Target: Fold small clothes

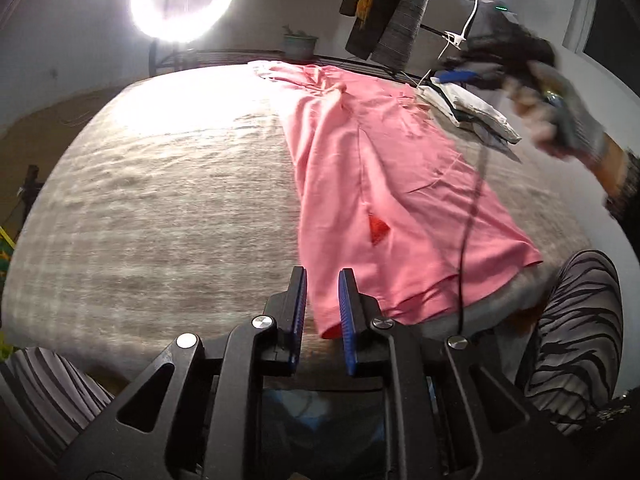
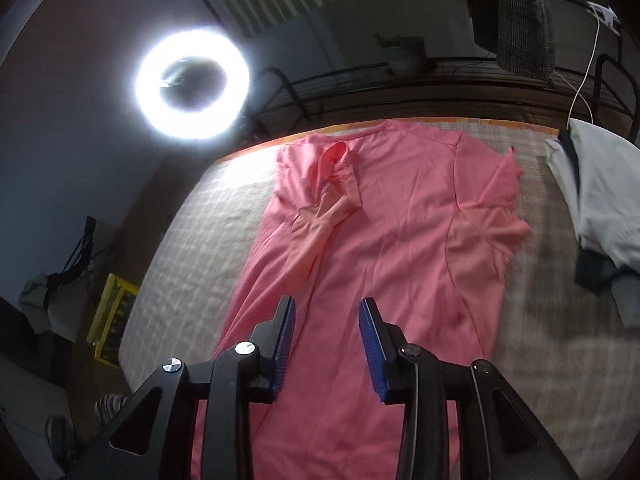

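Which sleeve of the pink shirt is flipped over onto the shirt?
The sleeve nearest the ring light: that folded sleeve lies on the pink shirt. The other sleeve sticks out flat.

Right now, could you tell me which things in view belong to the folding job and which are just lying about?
Belongs to the job:
pink T-shirt, spread flat on the bed
left gripper, open at the shirt's hem corner
right gripper, open above the shirt

Just lying about:
stack of folded clothes
ring light
potted plant
hanging clothes
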